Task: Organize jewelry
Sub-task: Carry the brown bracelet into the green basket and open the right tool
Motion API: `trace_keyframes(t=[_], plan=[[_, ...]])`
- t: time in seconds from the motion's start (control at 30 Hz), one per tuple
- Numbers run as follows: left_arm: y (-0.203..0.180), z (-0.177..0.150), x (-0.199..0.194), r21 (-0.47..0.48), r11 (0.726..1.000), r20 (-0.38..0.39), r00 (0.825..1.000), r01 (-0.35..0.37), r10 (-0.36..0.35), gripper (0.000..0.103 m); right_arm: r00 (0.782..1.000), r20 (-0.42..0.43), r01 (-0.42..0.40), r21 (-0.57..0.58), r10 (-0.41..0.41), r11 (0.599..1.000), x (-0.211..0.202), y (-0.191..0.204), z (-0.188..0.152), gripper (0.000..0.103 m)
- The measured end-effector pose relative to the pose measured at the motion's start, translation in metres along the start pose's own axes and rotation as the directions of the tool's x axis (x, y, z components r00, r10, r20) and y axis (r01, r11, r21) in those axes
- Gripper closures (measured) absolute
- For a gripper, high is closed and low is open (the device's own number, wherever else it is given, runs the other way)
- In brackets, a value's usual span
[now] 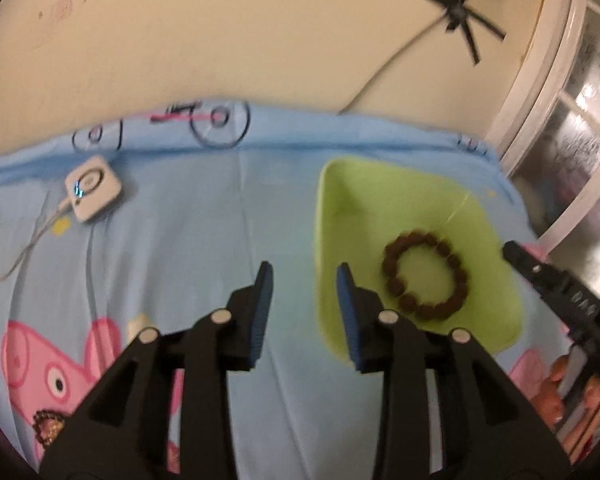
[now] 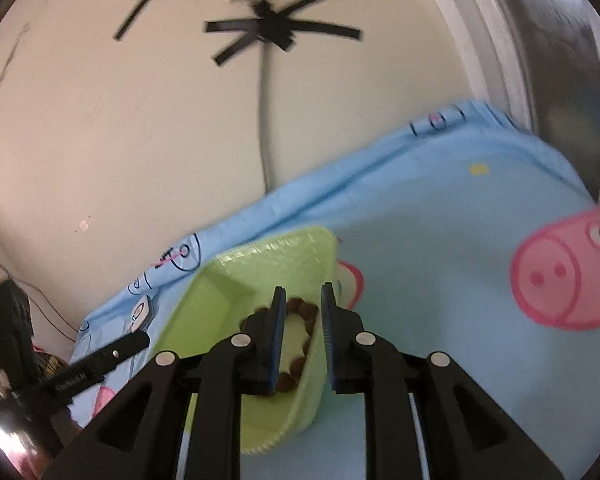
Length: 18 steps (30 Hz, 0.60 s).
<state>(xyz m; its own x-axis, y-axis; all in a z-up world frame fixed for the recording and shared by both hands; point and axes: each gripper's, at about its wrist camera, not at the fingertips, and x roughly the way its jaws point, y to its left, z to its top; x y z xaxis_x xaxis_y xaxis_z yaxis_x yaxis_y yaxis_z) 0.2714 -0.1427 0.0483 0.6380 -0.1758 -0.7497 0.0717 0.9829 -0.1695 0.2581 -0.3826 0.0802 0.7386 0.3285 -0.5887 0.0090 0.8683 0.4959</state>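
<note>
A brown beaded bracelet [image 1: 426,276] lies in a ring inside a shallow light-green tray [image 1: 356,192] on the blue cartoon-print bedsheet. My left gripper [image 1: 303,276] is open with nothing between its blue pads; it hovers at the tray's left rim, its right finger over that rim. The right gripper's finger [image 1: 540,270] reaches in at the tray's right edge. In the right wrist view my right gripper [image 2: 302,300] holds its pads a narrow gap apart over the tray [image 2: 228,280], with the bracelet [image 2: 304,312] showing between them, untouched. The left gripper [image 2: 112,354] enters from the left.
A small glittery brown ornament [image 1: 48,430] lies on the sheet at the lower left. A white square device [image 1: 92,192] with a cable sits at the far left. The beige wall [image 1: 260,40] rises right behind the bed, and a white frame [image 1: 540,100] stands at the right.
</note>
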Motion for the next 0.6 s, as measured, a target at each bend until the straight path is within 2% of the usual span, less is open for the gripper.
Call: trace_keyframes(t=[0.07,0.13,0.2,0.27,0.3,0.37,0.43,0.6], plan=[[0.001,-0.008,0.007,-0.014,1.0,-0.025,1.0,0.012,-0.012,0.072,0.998,-0.045,-0.032,0.043,0.034,0.999,-0.001,-0.006,-0.006,0.103],[0.001,-0.014,0.005,-0.023,1.0,-0.001,1.0,0.016,-0.016,0.072,0.995,-0.084,-0.052,0.066,0.058,0.996,0.004,-0.007,-0.008,0.103],[0.0,-0.017,0.004,-0.015,0.999,0.009,0.999,0.031,-0.031,0.082,0.995,-0.098,-0.032,0.039,0.036,0.999,0.009,-0.003,-0.007,0.103],[-0.004,-0.016,0.008,-0.007,0.999,0.0,0.999,0.035,-0.035,0.086,0.994,-0.111,-0.003,-0.013,0.002,1.0,0.018,0.007,-0.003,0.103],[-0.008,-0.016,0.011,-0.007,1.0,-0.005,1.0,0.007,-0.007,0.086,0.992,-0.123,-0.001,-0.034,-0.003,0.999,0.025,0.013,0.0,0.103],[-0.001,-0.008,0.018,-0.012,1.0,0.0,1.0,-0.012,0.012,0.086,0.992,-0.126,0.02,-0.076,-0.03,0.997,0.04,0.023,0.007,0.103],[0.009,0.005,0.037,-0.017,1.0,-0.035,0.999,-0.018,0.017,0.086,0.991,-0.125,0.042,-0.113,-0.056,0.993,0.057,0.032,0.015,0.103],[0.027,0.034,0.067,-0.017,0.996,-0.088,0.993,-0.083,0.082,0.086,0.988,-0.145,0.037,-0.129,-0.056,0.991,0.087,0.045,0.031,0.103]])
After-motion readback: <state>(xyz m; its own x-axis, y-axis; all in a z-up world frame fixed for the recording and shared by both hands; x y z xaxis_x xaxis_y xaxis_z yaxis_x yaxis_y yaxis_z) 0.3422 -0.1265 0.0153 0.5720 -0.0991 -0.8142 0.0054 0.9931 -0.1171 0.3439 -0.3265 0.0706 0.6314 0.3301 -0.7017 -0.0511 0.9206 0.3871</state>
